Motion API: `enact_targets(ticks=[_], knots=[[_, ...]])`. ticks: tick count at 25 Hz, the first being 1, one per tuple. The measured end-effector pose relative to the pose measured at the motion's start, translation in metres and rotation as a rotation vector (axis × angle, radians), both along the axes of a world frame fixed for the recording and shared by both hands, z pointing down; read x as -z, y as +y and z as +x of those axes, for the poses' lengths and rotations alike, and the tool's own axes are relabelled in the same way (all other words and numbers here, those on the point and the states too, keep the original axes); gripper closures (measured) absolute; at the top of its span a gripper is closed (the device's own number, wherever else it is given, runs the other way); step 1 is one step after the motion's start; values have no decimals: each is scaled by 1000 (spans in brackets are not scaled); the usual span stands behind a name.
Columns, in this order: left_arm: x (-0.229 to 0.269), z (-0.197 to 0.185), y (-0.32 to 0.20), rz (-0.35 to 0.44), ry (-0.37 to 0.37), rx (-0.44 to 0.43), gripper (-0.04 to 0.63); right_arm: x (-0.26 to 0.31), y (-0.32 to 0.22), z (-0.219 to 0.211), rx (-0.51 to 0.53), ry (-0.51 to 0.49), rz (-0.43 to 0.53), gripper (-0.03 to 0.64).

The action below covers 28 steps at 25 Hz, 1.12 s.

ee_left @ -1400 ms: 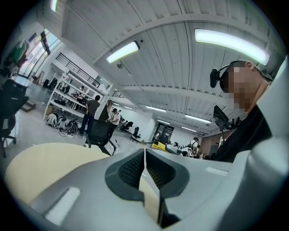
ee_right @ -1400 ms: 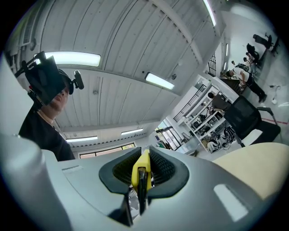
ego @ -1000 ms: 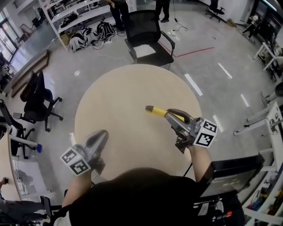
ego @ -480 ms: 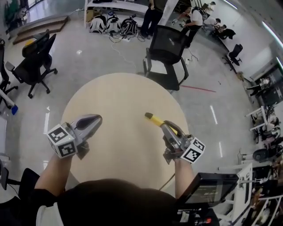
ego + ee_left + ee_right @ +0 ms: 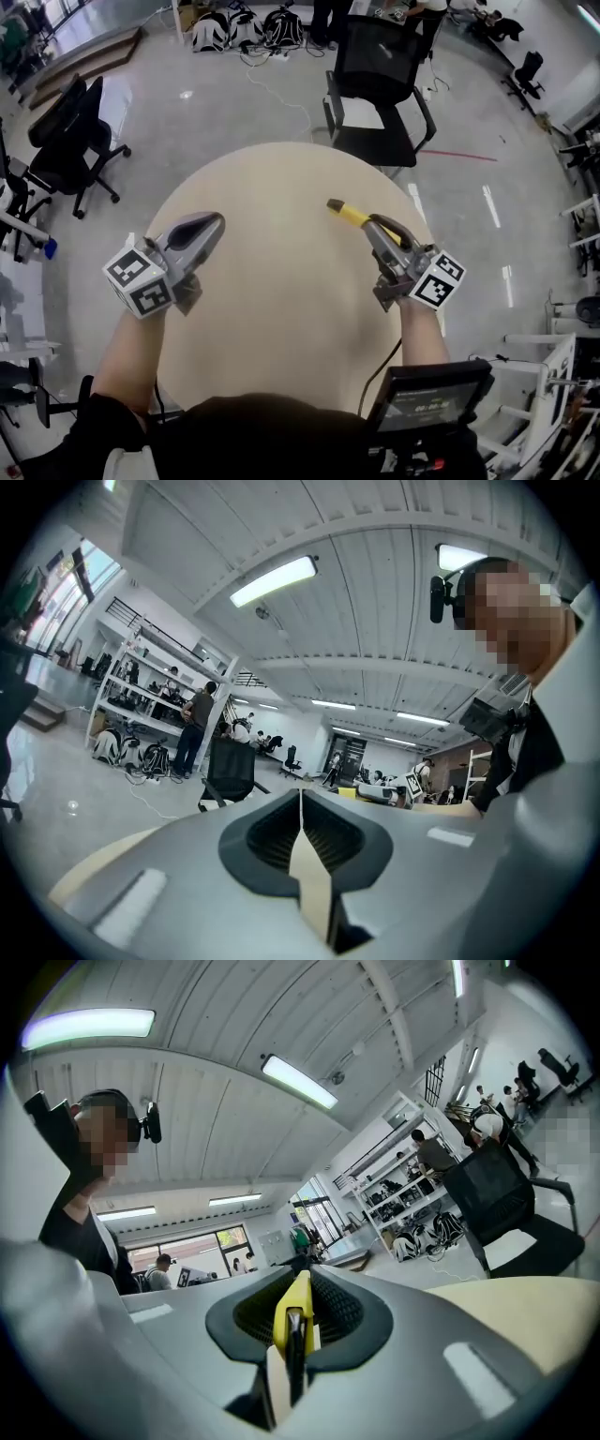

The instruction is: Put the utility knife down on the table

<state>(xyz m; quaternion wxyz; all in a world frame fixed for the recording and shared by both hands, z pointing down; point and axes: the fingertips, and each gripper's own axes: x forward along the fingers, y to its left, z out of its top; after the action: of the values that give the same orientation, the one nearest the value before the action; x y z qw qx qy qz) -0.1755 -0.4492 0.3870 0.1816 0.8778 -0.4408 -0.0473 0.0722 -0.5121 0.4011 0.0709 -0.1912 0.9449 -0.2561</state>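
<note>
1. The utility knife (image 5: 350, 214) is yellow and clamped in the right gripper (image 5: 374, 228). Its front end pokes out past the jaw tips, over the right side of the round bench (image 5: 272, 281). It's angled toward the far left in the head view.
2. In the right gripper view the knife (image 5: 295, 1309) sits on edge between the pads. The jaws are squeezed nearly together on it, with just the knife's thickness between them.
3. Can't tell from the head view whether the knife tip touches the bench top or is a bit above it.
4. The left gripper (image 5: 208, 225) is over the left side of the bench, well apart from the knife. Its jaws are closed together with nothing between them, and the left gripper view (image 5: 302, 829) shows the pads meeting in a thin seam.
5. A black office chair (image 5: 375, 66) stands on the floor just beyond the bench's far edge.
</note>
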Motion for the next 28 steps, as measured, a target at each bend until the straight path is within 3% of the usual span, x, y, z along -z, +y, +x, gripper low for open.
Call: enact_targets(ticks=[8, 12, 17, 23, 28], knots=[[-93, 0, -108, -43, -27, -15, 589, -95, -124, -21, 16, 125, -8, 545], [-158, -2, -144, -140, -24, -40, 589, -151, -171, -38, 42, 184, -28, 545], [-183, -6, -155, -139, -53, -51, 590, -178, -212, -61, 61, 182, -57, 543], [-203, -13, -154, -157, -66, -60, 591, -198, -225, -78, 63, 188, -145, 543], [-202, -12, -152, -156, -62, -64, 589, -206, -226, -85, 73, 241, -153, 543]])
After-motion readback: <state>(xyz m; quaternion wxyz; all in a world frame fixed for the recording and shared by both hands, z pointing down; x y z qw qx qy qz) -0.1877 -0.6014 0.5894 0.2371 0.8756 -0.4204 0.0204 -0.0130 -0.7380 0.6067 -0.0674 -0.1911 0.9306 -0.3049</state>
